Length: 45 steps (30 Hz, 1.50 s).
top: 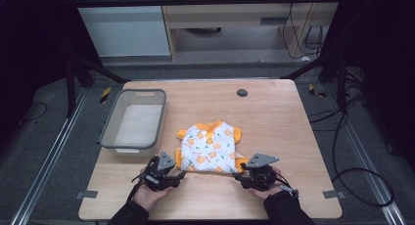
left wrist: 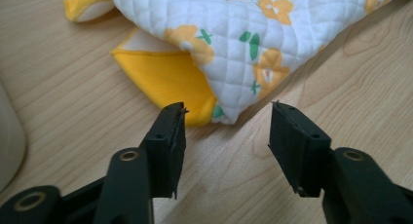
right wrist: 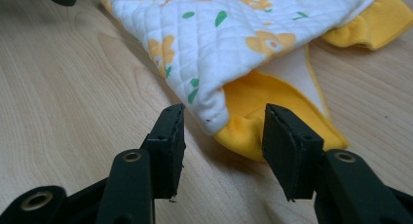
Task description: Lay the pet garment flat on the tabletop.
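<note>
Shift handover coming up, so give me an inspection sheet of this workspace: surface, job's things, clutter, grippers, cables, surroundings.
Surface: wooden table, light grain, with a dark round grommet near the far edge and tape tabs at the near corners.
Job's things: small quilted garment, white with orange flowers and yellow trim, lying flat near the front edge.
Clutter: grey plastic basket left of the garment, nothing seen inside.
Grippers: left gripper open, jaws set at the garment's near left corner; right gripper open at the near right corner; neither has closed on the fabric.
Cables: black cables loop on the floor to the right.
Surroundings: dark frame rails, grey floor, a cabinet behind.
</note>
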Each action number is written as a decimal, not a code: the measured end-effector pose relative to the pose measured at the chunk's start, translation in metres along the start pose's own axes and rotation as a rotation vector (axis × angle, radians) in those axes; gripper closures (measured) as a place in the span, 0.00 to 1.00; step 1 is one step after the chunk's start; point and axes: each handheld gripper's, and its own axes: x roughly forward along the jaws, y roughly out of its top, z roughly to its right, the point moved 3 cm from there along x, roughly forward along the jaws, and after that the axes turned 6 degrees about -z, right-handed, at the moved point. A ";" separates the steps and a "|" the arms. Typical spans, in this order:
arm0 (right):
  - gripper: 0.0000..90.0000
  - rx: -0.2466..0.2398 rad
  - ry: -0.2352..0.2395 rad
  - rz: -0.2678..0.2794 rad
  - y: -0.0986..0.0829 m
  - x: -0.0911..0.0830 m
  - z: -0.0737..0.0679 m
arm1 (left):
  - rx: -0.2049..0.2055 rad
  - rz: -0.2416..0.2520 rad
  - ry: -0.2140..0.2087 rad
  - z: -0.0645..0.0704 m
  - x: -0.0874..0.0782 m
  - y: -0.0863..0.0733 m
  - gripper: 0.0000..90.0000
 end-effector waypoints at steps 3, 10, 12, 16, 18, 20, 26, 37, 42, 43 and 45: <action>0.61 -0.023 -0.011 -0.020 0.000 0.005 -0.003 | 0.021 -0.005 0.012 0.002 0.003 0.001 0.60; 0.76 -0.006 -0.008 -0.039 0.001 0.008 -0.002 | -0.008 -0.022 0.000 -0.002 0.007 0.002 0.77; 0.80 -0.013 -0.005 -0.044 0.001 0.009 -0.003 | -0.008 -0.025 -0.007 -0.002 0.008 0.003 0.80; 0.85 -0.018 0.005 -0.048 0.002 0.009 -0.004 | 0.009 -0.043 -0.013 -0.001 0.011 0.003 0.86; 0.86 -0.011 0.018 -0.049 0.002 0.009 -0.004 | -0.001 -0.046 -0.013 0.000 0.011 0.004 0.87; 0.87 -0.006 0.025 -0.046 0.003 0.009 -0.004 | -0.006 -0.050 -0.013 0.000 0.011 0.004 0.89; 0.88 0.006 0.047 -0.031 0.006 0.006 -0.005 | -0.012 -0.063 -0.054 0.003 0.011 0.005 1.00; 0.89 0.014 0.075 0.015 0.010 -0.007 -0.003 | 0.012 -0.031 -0.066 0.007 -0.001 0.008 1.00; 0.89 0.027 0.103 0.052 0.013 -0.020 -0.004 | 0.000 0.032 -0.093 0.008 -0.022 0.008 1.00; 0.89 0.027 0.110 0.064 0.014 -0.023 -0.004 | 0.008 0.045 -0.089 0.009 -0.028 0.007 1.00; 0.89 0.021 0.121 0.079 0.016 -0.029 -0.007 | 0.010 0.068 -0.103 0.011 -0.037 0.006 1.00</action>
